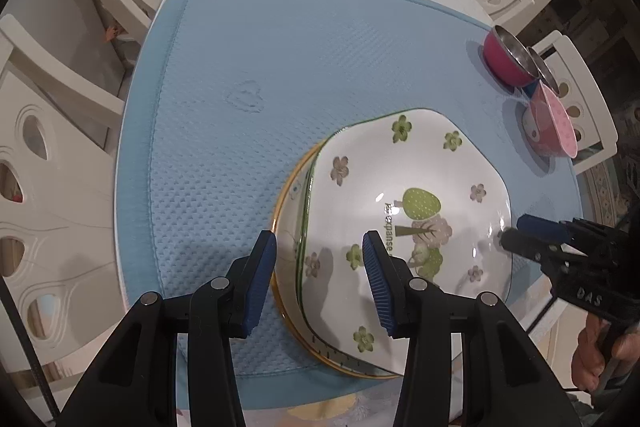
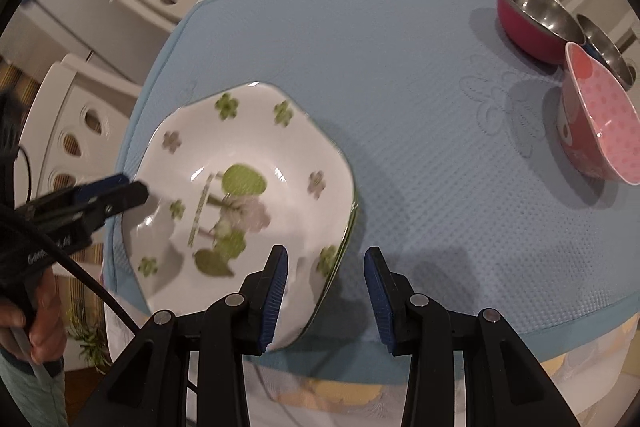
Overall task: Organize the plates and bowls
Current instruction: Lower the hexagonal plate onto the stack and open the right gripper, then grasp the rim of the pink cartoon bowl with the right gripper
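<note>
Both views are bright and evenly lit from above, with a cool tint. Small white glare spots sit on the flowered plate (image 1: pixel 404 211) and soft shadows fall on the blue mat (image 1: pixel 248 99). The left view is sharp; in the right view the plate is smeared by motion blur. Edges bend strongly — the corners go black.

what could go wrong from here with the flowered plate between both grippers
1. The flowered plate looks glossy, and its rim sits loosely between the fingers of the left gripper and right gripper; lifting now may let it slip.
2. It lies on a yellow-rimmed plate near the front edge of the blue mat, so a nudge might push both off.
3. The pink dotted bowl leans and could tip if bumped.
</note>
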`<move>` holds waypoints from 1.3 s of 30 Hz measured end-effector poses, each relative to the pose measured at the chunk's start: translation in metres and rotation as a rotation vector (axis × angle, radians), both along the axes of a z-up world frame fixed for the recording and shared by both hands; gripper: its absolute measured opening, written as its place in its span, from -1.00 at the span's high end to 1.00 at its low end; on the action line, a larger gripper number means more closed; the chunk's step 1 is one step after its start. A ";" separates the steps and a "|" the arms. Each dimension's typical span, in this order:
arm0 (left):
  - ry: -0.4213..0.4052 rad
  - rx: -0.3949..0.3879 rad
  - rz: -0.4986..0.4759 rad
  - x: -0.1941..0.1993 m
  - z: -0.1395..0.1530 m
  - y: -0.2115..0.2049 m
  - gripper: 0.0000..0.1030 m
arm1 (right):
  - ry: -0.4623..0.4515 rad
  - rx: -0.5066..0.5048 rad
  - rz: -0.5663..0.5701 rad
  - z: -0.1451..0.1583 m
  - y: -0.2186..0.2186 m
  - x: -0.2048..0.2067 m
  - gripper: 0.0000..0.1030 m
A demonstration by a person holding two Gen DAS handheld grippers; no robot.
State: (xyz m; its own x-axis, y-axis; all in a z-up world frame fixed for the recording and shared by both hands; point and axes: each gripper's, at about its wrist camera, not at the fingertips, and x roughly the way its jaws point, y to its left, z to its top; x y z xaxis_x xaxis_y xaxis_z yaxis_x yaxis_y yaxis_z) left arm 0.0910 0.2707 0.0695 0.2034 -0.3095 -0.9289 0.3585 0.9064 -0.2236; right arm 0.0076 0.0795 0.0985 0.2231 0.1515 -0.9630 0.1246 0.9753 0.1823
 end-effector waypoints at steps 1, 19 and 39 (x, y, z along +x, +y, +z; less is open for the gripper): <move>0.001 -0.003 0.002 0.001 0.000 0.000 0.18 | -0.002 -0.004 -0.008 -0.001 0.000 0.003 0.26; -0.034 -0.036 -0.005 0.030 0.008 -0.010 0.18 | 0.030 -0.073 0.052 -0.012 0.044 0.020 0.02; -0.184 -0.165 -0.131 0.005 0.062 -0.187 -0.16 | -0.304 0.024 -0.317 0.081 -0.155 -0.024 -0.11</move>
